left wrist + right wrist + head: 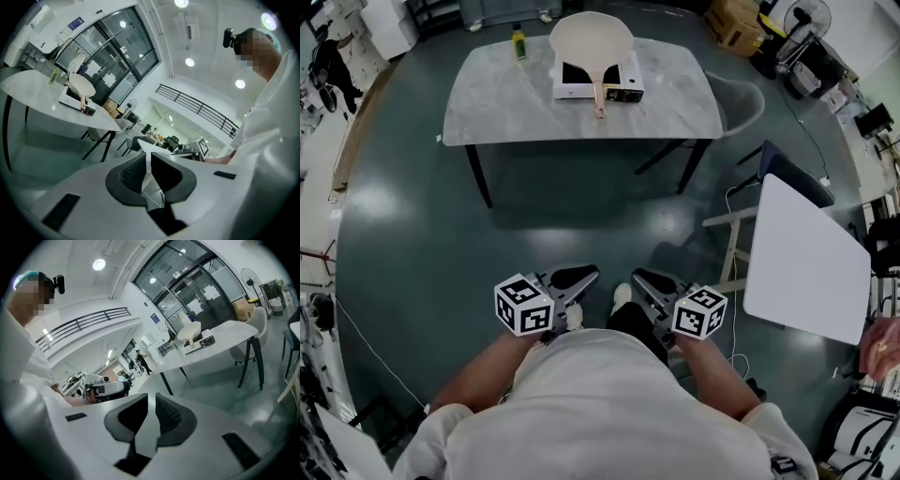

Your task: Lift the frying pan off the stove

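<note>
Both hang empty at lower centre: left gripper (586,274) closed, right gripper (645,277) barely apart. At top centre, well apart, the pan (591,42) sits on the stove (630,88); if we grip its handle (599,98) loosely, it may tilt or slip.

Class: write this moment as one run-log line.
frying pan: on stove, untouched | left gripper: shut, empty | right gripper: slightly open, empty
</note>
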### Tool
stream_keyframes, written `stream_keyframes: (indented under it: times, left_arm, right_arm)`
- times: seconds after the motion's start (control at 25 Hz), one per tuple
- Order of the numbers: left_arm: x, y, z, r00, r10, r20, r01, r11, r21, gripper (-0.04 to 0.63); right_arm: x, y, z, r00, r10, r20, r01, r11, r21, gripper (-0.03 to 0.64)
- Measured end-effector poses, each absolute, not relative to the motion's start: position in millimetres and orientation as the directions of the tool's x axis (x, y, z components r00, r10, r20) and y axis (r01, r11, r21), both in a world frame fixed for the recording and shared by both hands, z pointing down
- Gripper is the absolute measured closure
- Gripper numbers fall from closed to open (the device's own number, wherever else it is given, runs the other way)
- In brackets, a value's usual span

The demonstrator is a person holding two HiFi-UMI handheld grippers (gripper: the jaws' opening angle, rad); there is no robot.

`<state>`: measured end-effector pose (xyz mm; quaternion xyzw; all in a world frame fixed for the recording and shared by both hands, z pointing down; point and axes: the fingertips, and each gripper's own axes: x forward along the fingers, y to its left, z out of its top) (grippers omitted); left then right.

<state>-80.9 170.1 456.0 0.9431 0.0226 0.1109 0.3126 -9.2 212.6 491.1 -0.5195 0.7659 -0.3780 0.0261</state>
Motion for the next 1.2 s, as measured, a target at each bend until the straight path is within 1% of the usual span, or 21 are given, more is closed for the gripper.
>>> stream_keyframes:
  times: [0.16, 0.36, 0.48, 0.52, 0.6, 0.64, 0.72, 0.84, 1.04, 1.2]
  left_arm:
    - [-47, 134, 463, 0.972, 0.074, 0.222, -0.073, -0.806, 0.588, 0.572]
    - [7, 86, 454, 0.974, 0.006, 0.224, -0.129, -0.801, 0.584, 0.568]
    - [39, 58, 452, 0.971, -0.049, 0.235, -0.180, -0.797, 0.577, 0.566]
    - [48, 48, 452, 0.968, -0.068, 0.242, -0.200, -0.794, 0.575, 0.558]
    - [63, 29, 456, 0.961, -0.103, 0.257, -0.237, -0.783, 0.575, 0.522]
    - [70, 20, 458, 0.958, -0.120, 0.261, -0.255, -0.776, 0.577, 0.517]
    - [80, 6, 463, 0.952, -0.157, 0.264, -0.287, -0.758, 0.585, 0.514]
    - [89, -18, 469, 0.941, -0.196, 0.275, -0.327, -0.735, 0.594, 0.492]
    - [91, -61, 482, 0.933, -0.201, 0.298, -0.348, -0.717, 0.604, 0.480]
    - [87, -110, 489, 0.934, -0.184, 0.306, -0.339, -0.722, 0.603, 0.453]
  right_arm:
    - [31, 176, 501, -0.483, -0.801, 0.355, -0.764, 0.186, -0.618, 0.558]
    - [91, 122, 494, -0.541, -0.768, 0.342, -0.751, 0.259, -0.607, 0.558]
    - [128, 93, 493, -0.571, -0.748, 0.339, -0.734, 0.279, -0.620, 0.557]
    - [139, 83, 492, -0.581, -0.742, 0.334, -0.726, 0.287, -0.624, 0.555]
    - [159, 66, 493, -0.600, -0.732, 0.324, -0.713, 0.304, -0.632, 0.552]
    - [168, 58, 496, -0.608, -0.726, 0.321, -0.706, 0.309, -0.637, 0.552]
    - [185, 44, 505, -0.620, -0.713, 0.328, -0.699, 0.311, -0.644, 0.550]
    - [200, 17, 515, -0.634, -0.694, 0.340, -0.689, 0.310, -0.655, 0.543]
    - [208, -32, 526, -0.645, -0.680, 0.348, -0.679, 0.302, -0.669, 0.534]
    - [208, -84, 524, -0.633, -0.696, 0.339, -0.667, 0.269, -0.694, 0.505]
